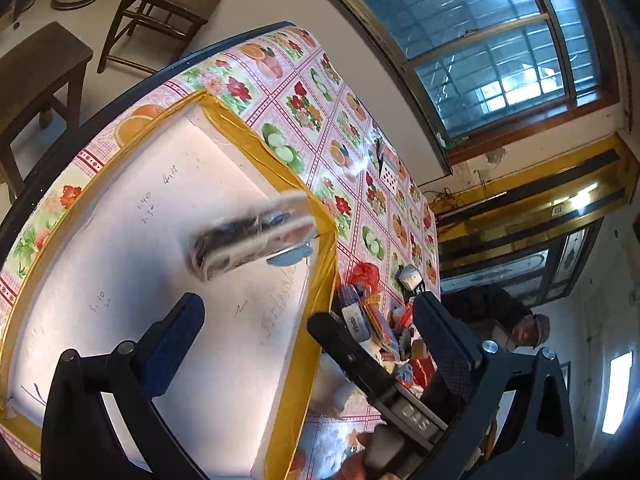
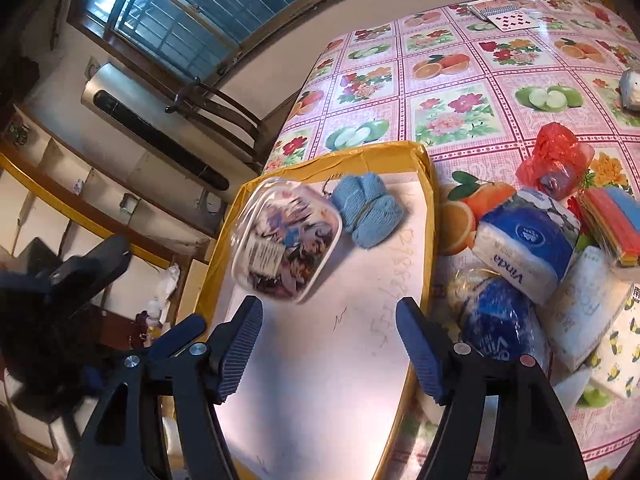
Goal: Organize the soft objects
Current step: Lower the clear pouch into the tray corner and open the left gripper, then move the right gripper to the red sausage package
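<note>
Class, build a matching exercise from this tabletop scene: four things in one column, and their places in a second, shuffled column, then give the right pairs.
Things
1. blue knitted piece
2. clear pouch
3. Vinda tissue pack
4. playing card

Places
A. far end of the table
B. on the tablecloth, right of the box
C. in the white box, at its far end
D. in the box, nearer the open fingers

Pairs: 1-C, 2-D, 3-B, 4-A

Clear printed pouch (image 2: 286, 238) and blue knitted bundle (image 2: 368, 210) lie touching on the white yellow-taped board (image 2: 320, 360).
</note>
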The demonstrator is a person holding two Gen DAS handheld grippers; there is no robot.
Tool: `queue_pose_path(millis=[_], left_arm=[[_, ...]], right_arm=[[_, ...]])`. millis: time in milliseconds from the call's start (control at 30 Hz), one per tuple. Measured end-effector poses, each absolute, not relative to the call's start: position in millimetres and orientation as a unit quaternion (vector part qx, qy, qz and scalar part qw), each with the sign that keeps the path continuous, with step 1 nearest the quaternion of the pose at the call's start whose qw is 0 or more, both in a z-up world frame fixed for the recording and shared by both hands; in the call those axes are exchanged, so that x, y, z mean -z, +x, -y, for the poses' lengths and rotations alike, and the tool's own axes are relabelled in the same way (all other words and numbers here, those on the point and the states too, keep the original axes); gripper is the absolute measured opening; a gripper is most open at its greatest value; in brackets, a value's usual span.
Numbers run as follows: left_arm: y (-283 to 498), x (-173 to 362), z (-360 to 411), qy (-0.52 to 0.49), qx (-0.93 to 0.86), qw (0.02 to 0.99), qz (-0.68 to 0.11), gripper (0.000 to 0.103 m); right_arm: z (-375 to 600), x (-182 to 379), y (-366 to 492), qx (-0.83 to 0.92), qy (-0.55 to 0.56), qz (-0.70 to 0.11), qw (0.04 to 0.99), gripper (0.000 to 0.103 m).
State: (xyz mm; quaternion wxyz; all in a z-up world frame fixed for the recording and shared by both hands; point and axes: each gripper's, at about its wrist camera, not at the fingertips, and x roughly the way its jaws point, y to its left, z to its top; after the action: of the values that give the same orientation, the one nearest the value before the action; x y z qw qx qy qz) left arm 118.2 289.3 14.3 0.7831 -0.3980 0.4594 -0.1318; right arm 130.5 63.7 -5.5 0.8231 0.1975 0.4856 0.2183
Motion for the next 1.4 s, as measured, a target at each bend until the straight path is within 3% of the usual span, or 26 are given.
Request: queue_pose_path(millis=[100,167,367,933,1400], left_arm=[[118.8,-12.4,-279.7,-0.362,0.123,0.792,-0.476,0.103],[114.5,-17.1,-264.6,-0.31,0.115,0.815,-0.476,0.103],[97.4,-16.1,-203.0,-0.186,0.101,0.846,-0.489,0.103],[75.5,2.1,-57.6,-0.09,0.171,0.795,-0.575,0.103],[86.7,24.1,-41.3,-0.04,0.139,0.798,-0.586,0.103]], right_arm=[[-42.1,-12.7,118.1,-0.22,0.181,-0.464,0.839,0.074],[-24.0,-21.4,106.6,-0.208,0.162,-0.449,0.854,0.081],[46.9,-20.0,66.8,-0.161,0.117,-0.427,0.882,0.082],[238.0,-12.7,13.1,-0.053,0.167,-0.408,0.896,0.082],[232.9,-5.1,18.8,-0.09,0.173,-0.418,0.887,0.082]])
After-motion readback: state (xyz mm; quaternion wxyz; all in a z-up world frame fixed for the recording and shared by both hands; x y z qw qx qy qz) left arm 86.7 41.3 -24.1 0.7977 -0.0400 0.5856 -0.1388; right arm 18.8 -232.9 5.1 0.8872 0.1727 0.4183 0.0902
